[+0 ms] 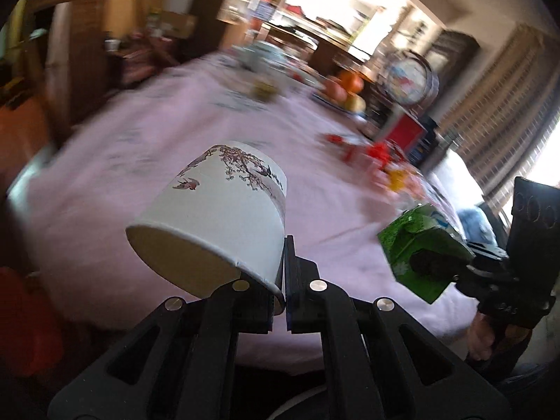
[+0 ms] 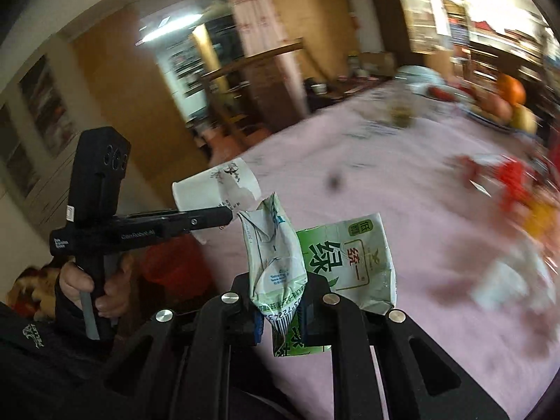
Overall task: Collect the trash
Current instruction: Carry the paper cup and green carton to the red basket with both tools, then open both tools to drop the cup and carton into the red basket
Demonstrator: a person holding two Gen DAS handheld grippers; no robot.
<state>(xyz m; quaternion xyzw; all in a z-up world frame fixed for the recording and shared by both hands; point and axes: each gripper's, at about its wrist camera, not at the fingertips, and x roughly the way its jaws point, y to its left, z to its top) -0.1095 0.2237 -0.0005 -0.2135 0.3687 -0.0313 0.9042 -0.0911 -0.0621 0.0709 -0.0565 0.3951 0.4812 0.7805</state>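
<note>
My left gripper is shut on the rim of a white paper cup printed with birds and blossoms, held tilted above the pink-clothed table. The cup also shows in the right wrist view, pinched by the left gripper. My right gripper is shut on a crushed green and white drink carton, held above the table's near edge. The carton also shows in the left wrist view, held by the right gripper.
On the pink tablecloth lie blurred red and yellow wrappers, a fruit plate, a small cup and dishes at the far end. A wooden chair stands at the left. A red thing sits low left.
</note>
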